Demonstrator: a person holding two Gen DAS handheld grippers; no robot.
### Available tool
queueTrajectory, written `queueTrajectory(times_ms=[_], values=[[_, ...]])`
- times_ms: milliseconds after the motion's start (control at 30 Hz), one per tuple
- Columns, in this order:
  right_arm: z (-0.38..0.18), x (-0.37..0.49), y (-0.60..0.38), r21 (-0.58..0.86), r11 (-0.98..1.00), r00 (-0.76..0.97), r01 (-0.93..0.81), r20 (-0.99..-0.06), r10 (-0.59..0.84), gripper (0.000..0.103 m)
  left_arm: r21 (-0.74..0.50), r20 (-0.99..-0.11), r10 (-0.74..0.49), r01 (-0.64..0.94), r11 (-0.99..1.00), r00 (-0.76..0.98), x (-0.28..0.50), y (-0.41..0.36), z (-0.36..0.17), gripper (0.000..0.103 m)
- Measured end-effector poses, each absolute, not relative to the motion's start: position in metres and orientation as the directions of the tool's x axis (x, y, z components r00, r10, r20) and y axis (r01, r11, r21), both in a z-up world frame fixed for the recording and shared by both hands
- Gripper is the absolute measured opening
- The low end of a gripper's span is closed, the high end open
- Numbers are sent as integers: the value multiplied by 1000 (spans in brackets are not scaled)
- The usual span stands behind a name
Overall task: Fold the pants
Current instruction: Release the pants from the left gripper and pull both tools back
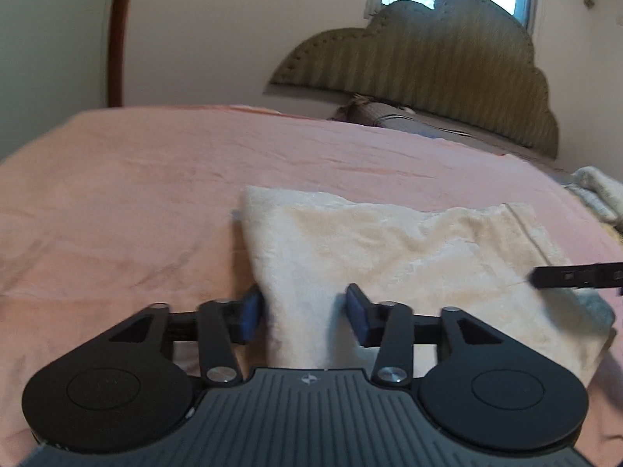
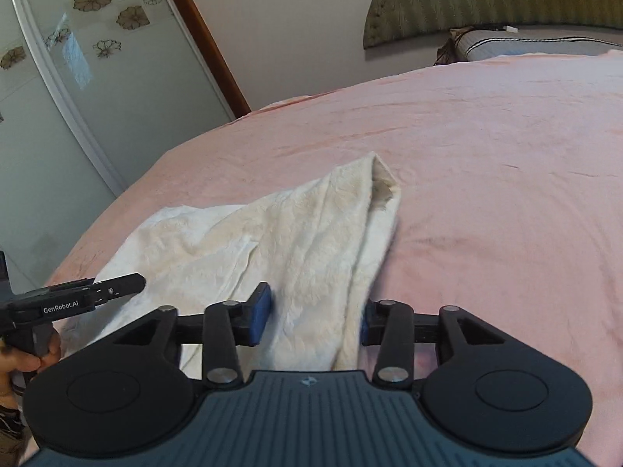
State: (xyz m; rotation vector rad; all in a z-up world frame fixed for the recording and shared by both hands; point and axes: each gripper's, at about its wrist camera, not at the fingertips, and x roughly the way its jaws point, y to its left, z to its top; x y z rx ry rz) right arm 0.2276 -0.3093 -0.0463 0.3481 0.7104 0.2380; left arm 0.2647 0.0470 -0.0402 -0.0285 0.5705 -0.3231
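Note:
Cream fleecy pants (image 1: pixel 389 249) lie folded into a flat bundle on the pink bedsheet (image 1: pixel 136 194). My left gripper (image 1: pixel 305 311) is open at the bundle's near left corner, with a ridge of cloth lying loose between its blue pads. In the right wrist view the pants (image 2: pixel 272 233) taper to a folded corner at the far end. My right gripper (image 2: pixel 315 313) is open over the near right edge, and cloth lies between its pads without being pinched. Each gripper shows in the other's view: the left gripper (image 2: pixel 132 283) and the right gripper (image 1: pixel 545 277).
The bedsheet (image 2: pixel 486 155) stretches far ahead to a padded headboard (image 1: pixel 428 50) and a striped pillow (image 2: pixel 525 44). A mirrored wardrobe door (image 2: pixel 78 97) stands off the bed's left side. More pale cloth (image 1: pixel 595 190) is heaped at the right. A hand (image 2: pixel 23 362) grips the left handle.

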Motion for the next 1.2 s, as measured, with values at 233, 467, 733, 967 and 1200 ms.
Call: queueTrajectory(times_ms=[233, 467, 733, 967, 1200], values=[[-5, 181, -288, 142, 988, 845, -53, -520, 120, 52, -129, -411, -386, 366, 921, 826, 215, 47, -5, 77], [-28, 180, -227, -8, 973, 766, -230, -619, 176, 51, -189, -568, -421, 386, 903, 707, 218, 27, -48, 81], [-28, 155, -216, 8, 975, 770, -222, -612, 180, 80, -213, -541, -388, 325, 921, 746, 187, 32, -36, 99], [-20, 126, -212, 48, 989, 794, -142, -591, 143, 97, -152, -550, -319, 283, 947, 772, 160, 24, -38, 99], [-20, 95, -210, 112, 987, 791, -115, -591, 159, 97, -124, -551, -291, 268, 955, 782, 137, 22, -37, 99]])
